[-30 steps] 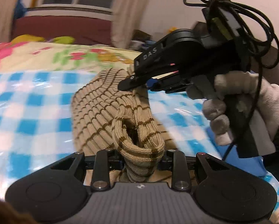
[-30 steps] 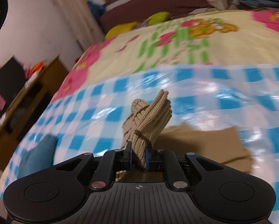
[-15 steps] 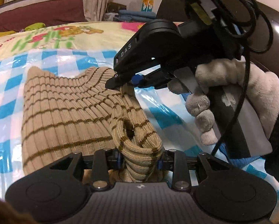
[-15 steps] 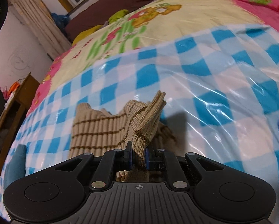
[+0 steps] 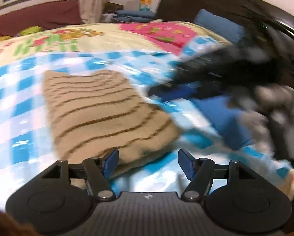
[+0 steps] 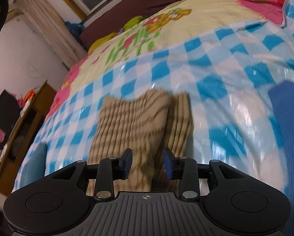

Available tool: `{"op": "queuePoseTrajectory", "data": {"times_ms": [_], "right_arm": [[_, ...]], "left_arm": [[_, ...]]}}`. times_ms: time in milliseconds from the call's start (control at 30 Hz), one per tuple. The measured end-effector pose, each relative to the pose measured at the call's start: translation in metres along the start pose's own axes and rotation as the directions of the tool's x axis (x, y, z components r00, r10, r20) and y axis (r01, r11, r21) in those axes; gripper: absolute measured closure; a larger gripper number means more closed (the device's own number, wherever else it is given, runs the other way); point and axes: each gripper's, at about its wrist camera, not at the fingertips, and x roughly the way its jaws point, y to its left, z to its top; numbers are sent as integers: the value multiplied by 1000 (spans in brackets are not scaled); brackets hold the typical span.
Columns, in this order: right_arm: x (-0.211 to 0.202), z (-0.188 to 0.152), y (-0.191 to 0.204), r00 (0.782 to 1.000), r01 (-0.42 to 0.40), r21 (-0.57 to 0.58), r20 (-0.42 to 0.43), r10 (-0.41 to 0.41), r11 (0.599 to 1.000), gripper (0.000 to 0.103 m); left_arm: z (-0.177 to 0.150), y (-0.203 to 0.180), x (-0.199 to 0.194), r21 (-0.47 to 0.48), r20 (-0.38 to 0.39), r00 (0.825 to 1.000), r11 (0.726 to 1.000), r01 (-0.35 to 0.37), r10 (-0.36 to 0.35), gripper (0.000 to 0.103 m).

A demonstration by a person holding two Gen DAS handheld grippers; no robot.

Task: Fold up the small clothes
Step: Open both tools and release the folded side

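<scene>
**Release after the fold: both grippers letting go of the striped knit garment**

Left wrist view. The left gripper (image 5: 148, 162) has just been opening; its blue pads stand well apart with nothing clamped between them. The tan ribbed garment with brown stripes (image 5: 107, 118) lies flat on the blue-and-white checked plastic sheet (image 5: 13, 106) spread over the bed. The near edge of the garment sits just ahead of the left pad, with no contact visible. The right gripper (image 5: 166, 93) shows blurred beyond the garment's far right corner, held by a hand in a pale glove (image 5: 280, 116). The view does not show how its jaws stand.

Right wrist view. The right gripper (image 6: 147, 162) has likewise just been opening; the pads are parted and the garment (image 6: 131, 125) lies below and between them, not pinched. A second layer shows along the garment's right side, so the piece appears folded over once. A blue cloth (image 6: 292, 129) lies to the right of the garment, well apart.

Assessment. The step in hand is the release. To do it well, both grippers should lift straight clear before moving sideways, so no pad catches the ribbed knit and drags the upper layer. The edges should then be checked for alignment; the slippery sheet may let the garment slide if nudged.
</scene>
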Motion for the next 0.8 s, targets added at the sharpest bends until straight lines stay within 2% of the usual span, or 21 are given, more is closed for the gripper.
{"op": "queuePoseTrajectory", "data": {"times_ms": [100, 167, 200, 233, 300, 400, 467, 500, 567, 733, 800], "right_arm": [[-3, -19, 11, 1000, -13, -37, -28, 12, 999, 68], [5, -28, 13, 997, 36, -60, -66, -40, 998, 72], [9, -32, 10, 995, 47, -56, -87, -52, 997, 90], [10, -35, 6, 993, 58, -46, -101, -63, 997, 98], [1, -39, -4, 994, 74, -31, -80, -76, 997, 98], [-4, -40, -17, 991, 119, 5, -65, -118, 993, 99], [3, -40, -17, 983, 154, -14, -102, -154, 988, 96], [3, -39, -15, 984, 141, -24, -109, -143, 990, 88], [-3, -33, -9, 988, 130, -28, -81, -131, 991, 87], [-3, 0, -1, 993, 114, -29, 22, -114, 993, 60], [12, 17, 0, 992, 127, -26, 33, -126, 992, 60]], "left_arm": [[-1, 24, 0, -50, -15, 998, 997, -55, 54, 32], [1, 37, 0, -95, -14, 997, 993, -77, 76, 32], [1, 40, -3, -106, -8, 997, 991, -81, 80, 32], [2, 43, -4, -112, -1, 996, 990, -89, 90, 32], [1, 50, -5, -123, 11, 995, 987, -102, 104, 31], [0, 61, 11, -129, -32, 991, 983, -131, 127, 30], [-4, 68, 19, -146, -69, 990, 981, -130, 121, 30], [-7, 71, 19, -157, -72, 990, 979, -128, 117, 30], [-11, 72, 16, -163, -72, 991, 979, -121, 110, 30], [-11, 74, 21, -165, -81, 991, 979, -120, 108, 30], [-10, 72, 20, -168, -76, 991, 979, -119, 107, 30]]}}
